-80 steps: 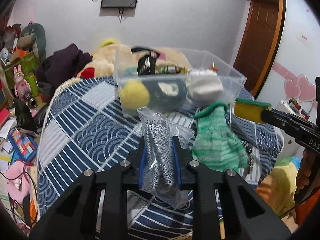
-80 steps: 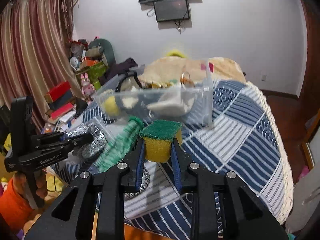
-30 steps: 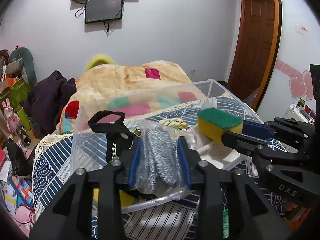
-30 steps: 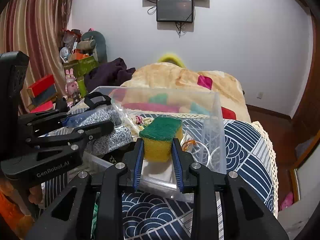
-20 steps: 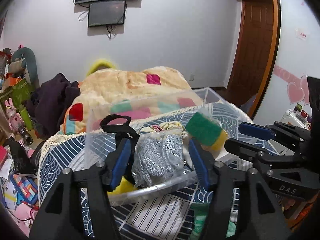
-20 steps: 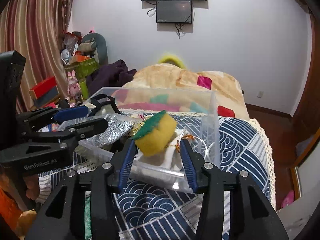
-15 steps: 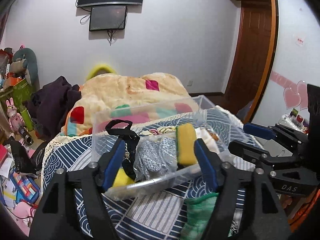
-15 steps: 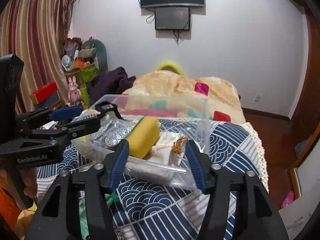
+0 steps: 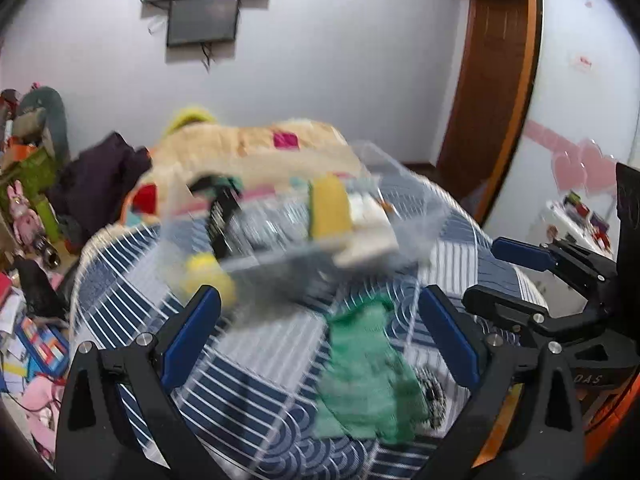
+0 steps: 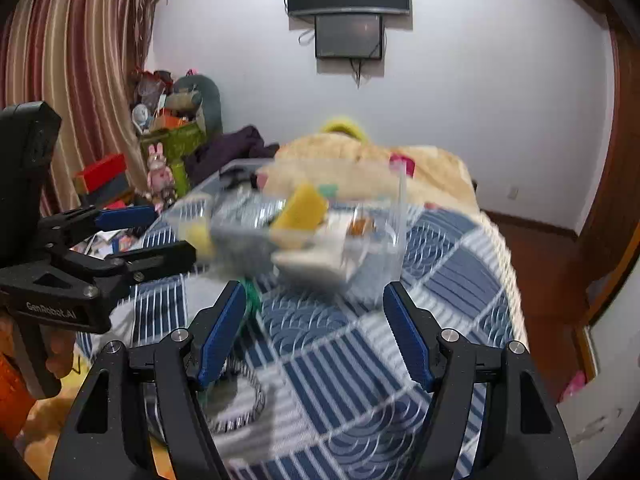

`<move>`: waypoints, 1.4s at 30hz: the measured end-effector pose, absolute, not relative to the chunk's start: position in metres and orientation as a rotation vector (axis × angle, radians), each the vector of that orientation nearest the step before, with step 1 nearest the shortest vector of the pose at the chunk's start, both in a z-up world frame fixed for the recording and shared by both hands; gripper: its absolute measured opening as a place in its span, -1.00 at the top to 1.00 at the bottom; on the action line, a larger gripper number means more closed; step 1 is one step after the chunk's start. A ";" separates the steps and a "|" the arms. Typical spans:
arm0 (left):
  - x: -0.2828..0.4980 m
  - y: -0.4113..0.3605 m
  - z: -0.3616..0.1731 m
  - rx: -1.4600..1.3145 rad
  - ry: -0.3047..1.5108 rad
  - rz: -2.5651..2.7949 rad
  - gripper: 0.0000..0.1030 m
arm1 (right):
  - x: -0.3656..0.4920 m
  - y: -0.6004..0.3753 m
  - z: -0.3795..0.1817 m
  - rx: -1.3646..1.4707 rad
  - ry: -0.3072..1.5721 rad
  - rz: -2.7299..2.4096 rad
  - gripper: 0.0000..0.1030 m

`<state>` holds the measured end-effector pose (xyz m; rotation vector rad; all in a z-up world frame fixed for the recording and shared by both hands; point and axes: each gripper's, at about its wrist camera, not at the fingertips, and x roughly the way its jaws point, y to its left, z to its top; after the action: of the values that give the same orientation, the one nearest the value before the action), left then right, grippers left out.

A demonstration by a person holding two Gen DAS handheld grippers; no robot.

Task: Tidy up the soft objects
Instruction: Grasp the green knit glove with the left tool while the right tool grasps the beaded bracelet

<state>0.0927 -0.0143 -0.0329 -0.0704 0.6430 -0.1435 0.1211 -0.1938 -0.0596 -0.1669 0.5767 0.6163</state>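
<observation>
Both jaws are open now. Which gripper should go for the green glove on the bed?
Probably the left gripper. The green glove lies just ahead between its open jaws. In the right gripper view only a green sliver shows by its left finger, off to the side.

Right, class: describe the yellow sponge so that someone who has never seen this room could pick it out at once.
Find the bed with the blue patterned cover, then the clear plastic bin standing on it. Among the things inside, the sponge is the bright yellow block standing on edge near the middle, above a white cloth; the other yellow thing, at the bin's left end, is rounder and sits lower.
</observation>
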 end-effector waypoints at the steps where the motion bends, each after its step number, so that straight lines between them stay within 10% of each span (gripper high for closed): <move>1: 0.092 -0.018 -0.041 -0.067 0.661 -0.150 -0.95 | 0.120 -0.195 -0.065 -0.166 0.594 0.619 -0.32; 8: 0.091 -0.010 -0.087 -0.145 0.772 -0.140 -0.87 | 0.110 -0.196 -0.090 -0.134 0.688 0.667 -0.32; 15: 0.079 -0.009 -0.106 -0.130 0.787 -0.165 -0.26 | 0.106 -0.175 -0.110 -0.203 0.740 0.702 -0.30; 21: 0.071 -0.019 -0.106 -0.120 0.768 -0.223 0.40 | 0.101 -0.163 -0.121 -0.285 0.722 0.686 0.42; 26: 0.071 -0.018 -0.102 -0.114 0.761 -0.227 0.56 | 0.114 -0.178 -0.119 -0.192 0.740 0.685 0.84; 42: 0.053 0.015 -0.046 -0.142 0.589 -0.148 0.69 | 0.118 -0.206 -0.093 -0.151 0.672 0.594 0.77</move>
<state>0.0529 0.0155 -0.0458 -0.1424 0.5891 -0.1477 0.1181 -0.2064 -0.0934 -0.1506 0.6721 0.5943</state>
